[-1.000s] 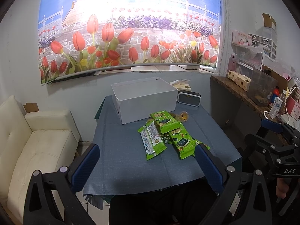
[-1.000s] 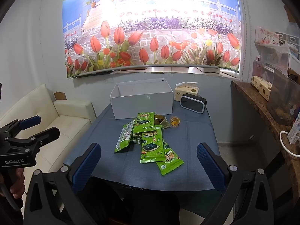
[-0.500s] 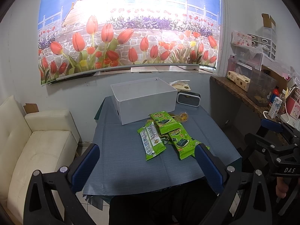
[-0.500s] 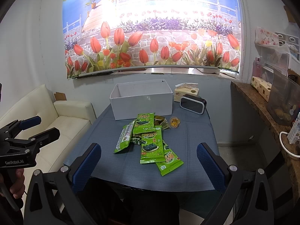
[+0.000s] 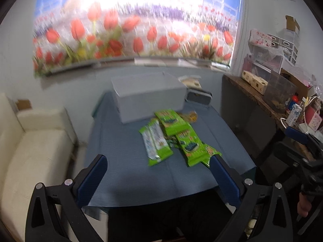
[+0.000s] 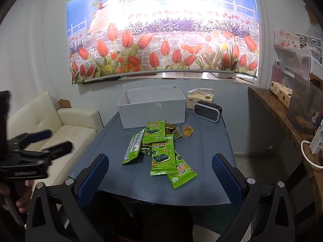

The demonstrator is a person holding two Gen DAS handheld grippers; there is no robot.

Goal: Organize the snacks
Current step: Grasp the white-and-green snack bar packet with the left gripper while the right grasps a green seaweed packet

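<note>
The left tool [image 5: 157, 173], wide open and empty like the right tool [image 6: 160, 173], has just started moving toward the green foil snack packets [image 6: 159, 149] mid-frame on the blue-clothed surface [image 6: 210, 141], beginning the first pickup.

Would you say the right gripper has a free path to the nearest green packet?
Probably yes. The right gripper is open, and the green packet lies flat at the near end of the pile on the table, with nothing between them.

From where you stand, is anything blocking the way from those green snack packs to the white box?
Nothing visible does. The green snack packs lie just in front of the open white box; only bare tablecloth separates them.
</note>
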